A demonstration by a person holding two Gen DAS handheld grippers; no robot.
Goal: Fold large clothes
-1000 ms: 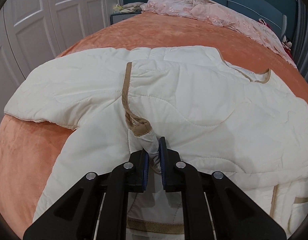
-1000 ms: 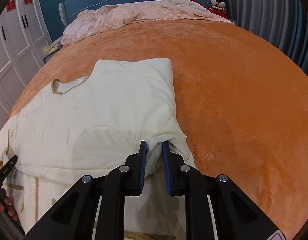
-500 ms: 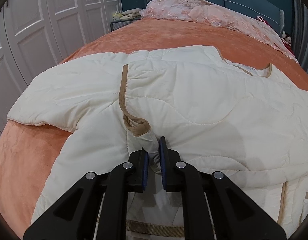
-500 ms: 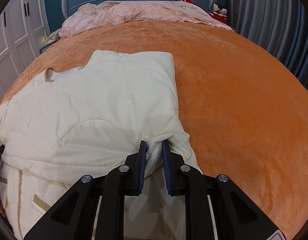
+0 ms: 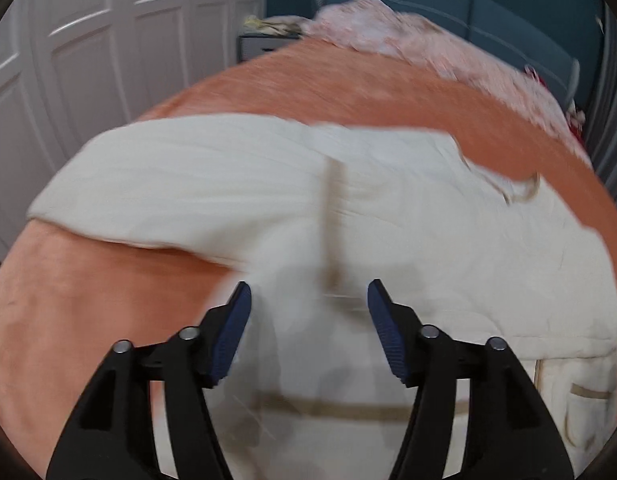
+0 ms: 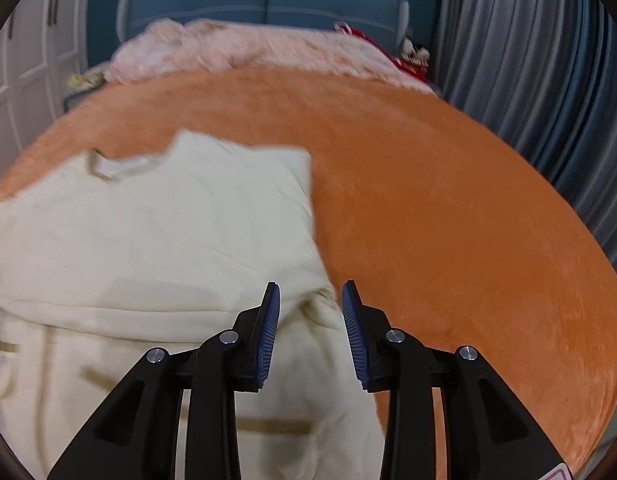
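A cream quilted jacket [image 5: 408, 232] with tan trim lies spread on the orange bed cover [image 5: 88, 312]; it also shows in the right wrist view [image 6: 156, 248]. My left gripper [image 5: 308, 300] is open and empty above the jacket's folded-in sleeve, near its tan cuff band [image 5: 334, 216]. My right gripper [image 6: 310, 300] is open and empty over the jacket's right edge, where a fold of cloth [image 6: 316, 308] lies between the jaws without being held. Both views are blurred by motion.
A pink blanket [image 6: 248, 52] is heaped at the head of the bed before a blue headboard [image 6: 268, 0]. White wardrobe doors [image 5: 88, 60] stand to the left. Grey curtains [image 6: 528, 60] hang on the right. Bare orange cover [image 6: 448, 220] lies right of the jacket.
Both grippers opened and let go of the jacket. Both lifted back, and the released cloth has dropped flat onto the jacket.
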